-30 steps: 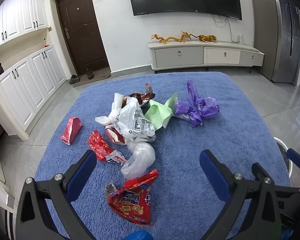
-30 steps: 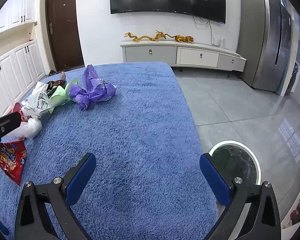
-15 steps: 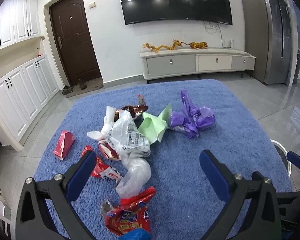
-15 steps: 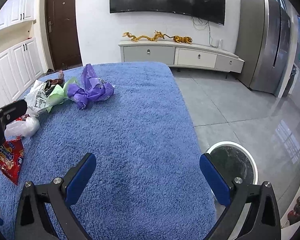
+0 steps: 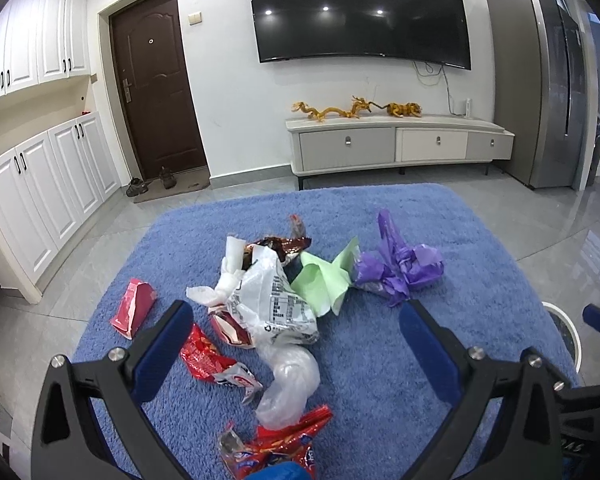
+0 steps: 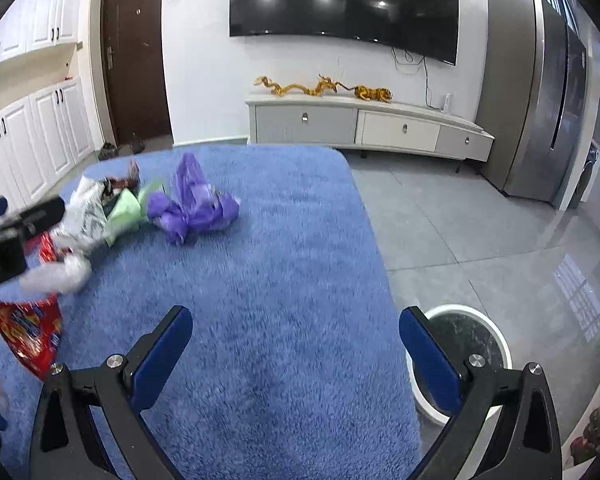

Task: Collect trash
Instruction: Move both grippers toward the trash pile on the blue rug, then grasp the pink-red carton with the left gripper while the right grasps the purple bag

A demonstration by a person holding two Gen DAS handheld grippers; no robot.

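Observation:
Trash lies piled on a blue fleece-covered table: a white printed plastic bag, a green paper, a crumpled purple bag, a clear bag, red wrappers and a red snack bag. My left gripper is open above the pile, empty. My right gripper is open and empty over bare fleece; the purple bag lies to its far left.
A white round bin with a dark liner stands on the floor by the table's right edge. A red carton lies at the table's left. A TV cabinet, a door and a fridge stand behind.
Both grippers have tilted up and drawn back; the trash pile sits lower in the left view. The right view has shifted right and is slightly blurred. Both jaws stay open.

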